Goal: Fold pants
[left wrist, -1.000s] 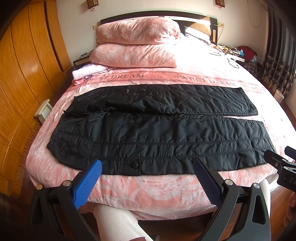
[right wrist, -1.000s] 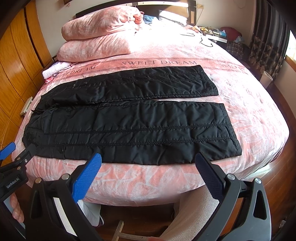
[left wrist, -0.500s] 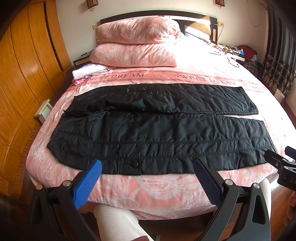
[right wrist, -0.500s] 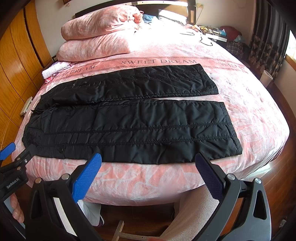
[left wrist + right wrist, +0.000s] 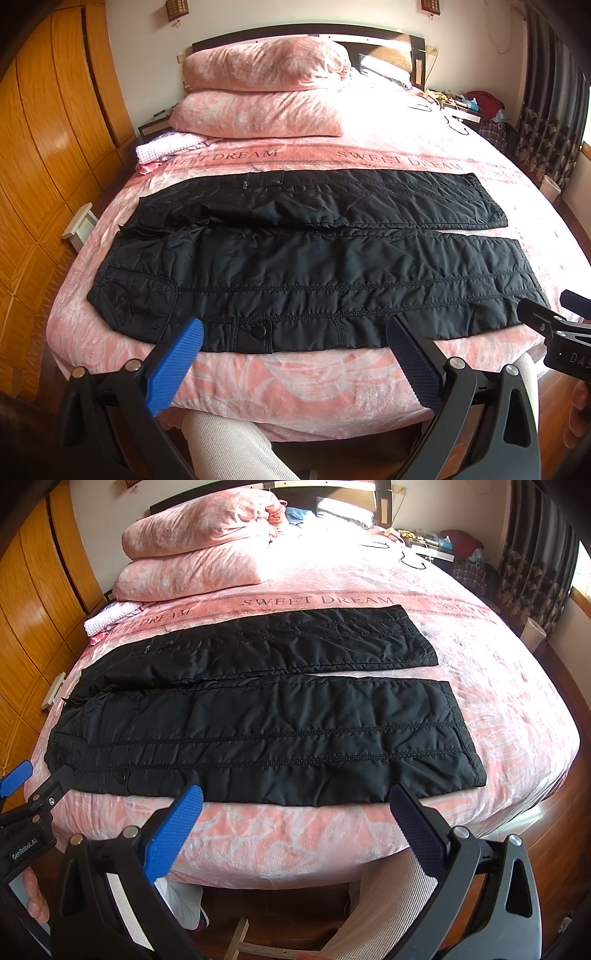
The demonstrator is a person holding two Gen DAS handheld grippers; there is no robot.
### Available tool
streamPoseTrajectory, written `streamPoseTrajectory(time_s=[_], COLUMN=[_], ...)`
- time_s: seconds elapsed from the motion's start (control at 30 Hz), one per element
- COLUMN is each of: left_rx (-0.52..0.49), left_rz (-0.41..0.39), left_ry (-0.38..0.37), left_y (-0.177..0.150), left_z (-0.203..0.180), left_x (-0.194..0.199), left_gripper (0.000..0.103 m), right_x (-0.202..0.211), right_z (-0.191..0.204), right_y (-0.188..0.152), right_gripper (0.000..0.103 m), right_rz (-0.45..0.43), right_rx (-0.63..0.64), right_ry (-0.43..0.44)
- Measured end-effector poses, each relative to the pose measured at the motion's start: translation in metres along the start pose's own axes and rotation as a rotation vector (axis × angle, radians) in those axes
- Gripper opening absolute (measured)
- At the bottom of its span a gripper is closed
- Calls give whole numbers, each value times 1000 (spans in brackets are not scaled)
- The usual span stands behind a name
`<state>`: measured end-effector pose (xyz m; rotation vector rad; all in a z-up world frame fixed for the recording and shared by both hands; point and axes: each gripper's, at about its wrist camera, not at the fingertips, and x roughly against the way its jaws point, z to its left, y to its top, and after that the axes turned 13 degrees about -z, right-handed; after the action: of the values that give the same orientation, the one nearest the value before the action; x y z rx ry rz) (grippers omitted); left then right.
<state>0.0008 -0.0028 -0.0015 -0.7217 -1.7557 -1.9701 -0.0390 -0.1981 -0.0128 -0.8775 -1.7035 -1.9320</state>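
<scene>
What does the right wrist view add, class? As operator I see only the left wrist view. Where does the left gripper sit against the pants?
Observer: The left gripper hangs off the bed's near edge, beside the pants' waist corner; I cannot tell whether they touch.
Operator: Anything below that edge?
Observer: A white shoe stands on the wooden floor.
Operator: And the near leg's hem corner?
Observer: The hem corner lies flat on the bed, beyond the right gripper.
</scene>
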Motion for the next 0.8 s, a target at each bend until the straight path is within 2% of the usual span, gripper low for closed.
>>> streamPoseTrajectory(time_s=[0.33,0.8], left_rx=[7,22], left_rz=[14,50], left_ry=[13,-10], left_y=[1,5], left_z=[3,3], left_x=[-7,-32], left_gripper=[99,99], right_x=[-7,-27], right_z=[1,-1], right_y=[-2,7], right_gripper=[101,101], right_rz=[11,27], right_rx=[-8,-41], right_ry=[20,112])
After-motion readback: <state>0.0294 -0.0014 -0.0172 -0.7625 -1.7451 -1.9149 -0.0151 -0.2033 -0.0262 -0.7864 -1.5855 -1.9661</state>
